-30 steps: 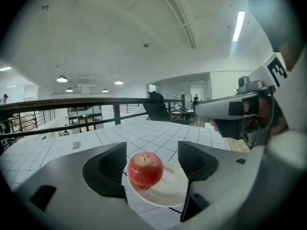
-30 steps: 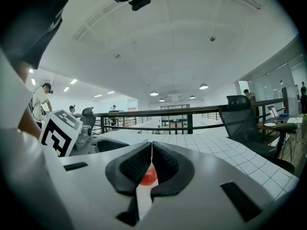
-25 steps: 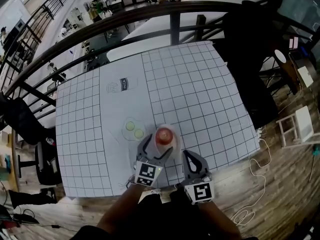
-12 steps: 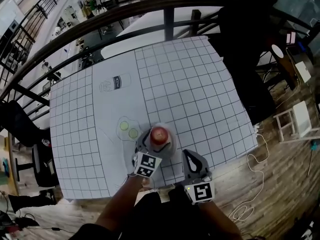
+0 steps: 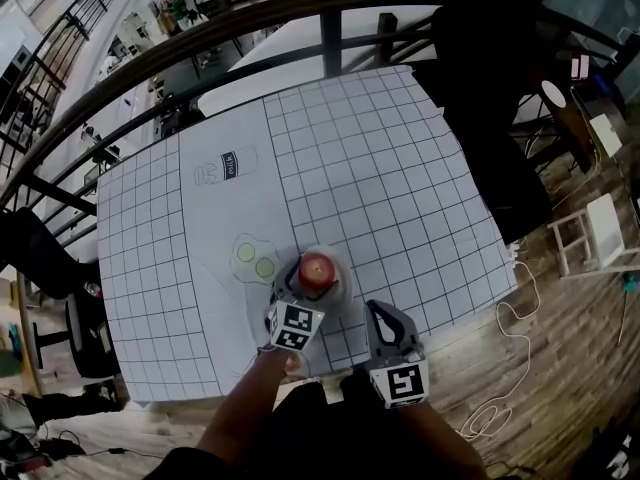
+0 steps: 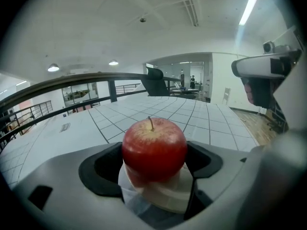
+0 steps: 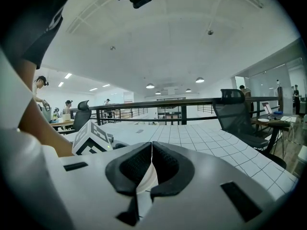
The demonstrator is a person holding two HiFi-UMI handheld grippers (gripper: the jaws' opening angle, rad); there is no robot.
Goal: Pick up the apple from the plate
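Observation:
A red apple (image 5: 317, 268) (image 6: 153, 147) rests on a small white plate (image 5: 343, 280) (image 6: 160, 198) near the front of the gridded table. My left gripper (image 5: 310, 282) (image 6: 151, 159) reaches over the plate with its jaws spread wide. The apple stands between the dark pads, and a gap shows on either side. My right gripper (image 5: 384, 320) (image 7: 151, 152) hovers to the right of the plate near the table's front edge. Its jaws are closed together with nothing in them.
The white gridded table cover (image 5: 370, 158) bears a printed milk carton (image 5: 225, 168) and two green discs (image 5: 256, 259) left of the plate. A dark railing (image 5: 330, 28) and a black chair (image 5: 480, 58) stand beyond the table. A white cable (image 5: 515, 368) lies on the wooden floor at right.
My left gripper has come down and forward so that the apple sits deeper between its jaws. The right gripper has barely moved.

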